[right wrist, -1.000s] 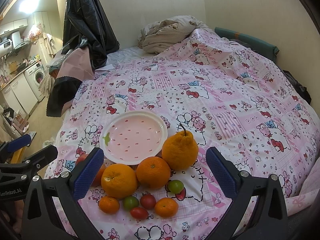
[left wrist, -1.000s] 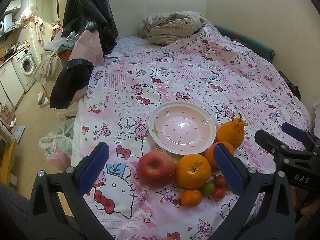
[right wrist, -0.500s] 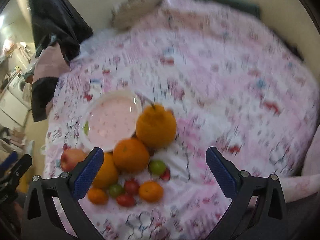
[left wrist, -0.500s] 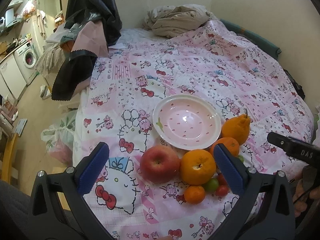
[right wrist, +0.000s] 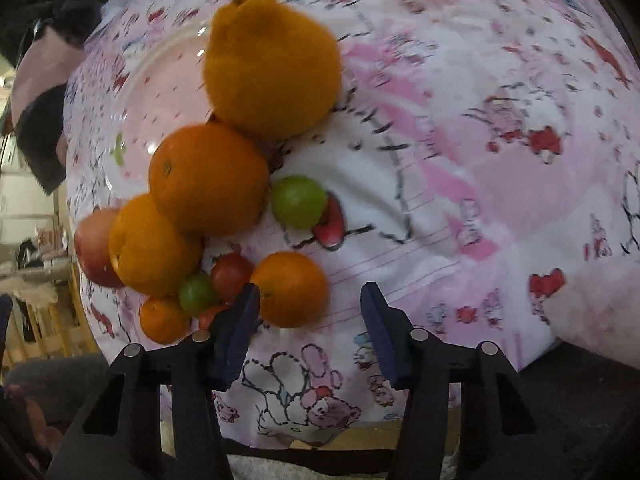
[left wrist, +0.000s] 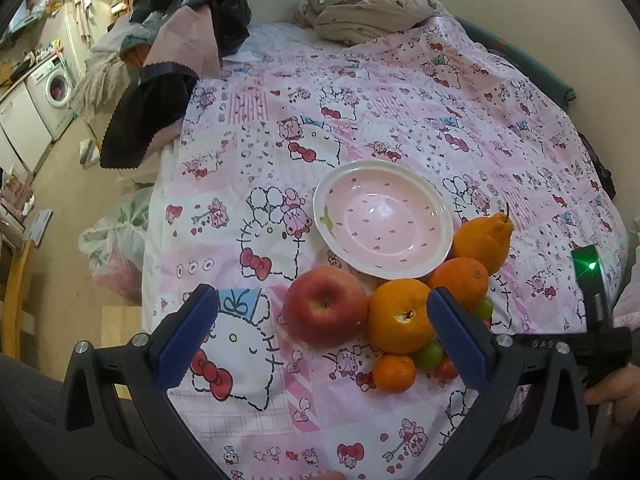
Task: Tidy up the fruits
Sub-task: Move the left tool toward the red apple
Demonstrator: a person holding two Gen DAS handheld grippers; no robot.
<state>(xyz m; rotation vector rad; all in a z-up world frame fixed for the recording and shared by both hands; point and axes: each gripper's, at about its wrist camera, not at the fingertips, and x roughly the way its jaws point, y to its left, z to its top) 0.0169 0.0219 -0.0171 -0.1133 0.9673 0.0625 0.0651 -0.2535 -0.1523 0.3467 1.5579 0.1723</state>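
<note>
A pink bowl (left wrist: 382,220) sits empty on the Hello Kitty bedspread. Beside it lie a red apple (left wrist: 325,312), two oranges (left wrist: 400,316), a pear-shaped citrus (left wrist: 486,240), small tangerines and cherry tomatoes. My left gripper (left wrist: 320,336) is open, hovering just in front of the apple. My right gripper (right wrist: 310,328) is open but narrower, low over the bed, with a small tangerine (right wrist: 290,288) just ahead between its blue fingertips. The pear-shaped citrus (right wrist: 272,64), two oranges (right wrist: 208,178) and a green tomato (right wrist: 298,202) lie beyond it. The right wrist view is blurred.
A pile of clothes (left wrist: 176,52) hangs over the bed's far left corner. A rumpled blanket (left wrist: 372,12) lies at the head of the bed. A plastic bag (left wrist: 116,248) and a washing machine (left wrist: 56,88) stand on the floor to the left.
My right gripper has dropped down and forward toward the small fruits and its jaws have narrowed. My left gripper has drifted slightly closer to the apple.
</note>
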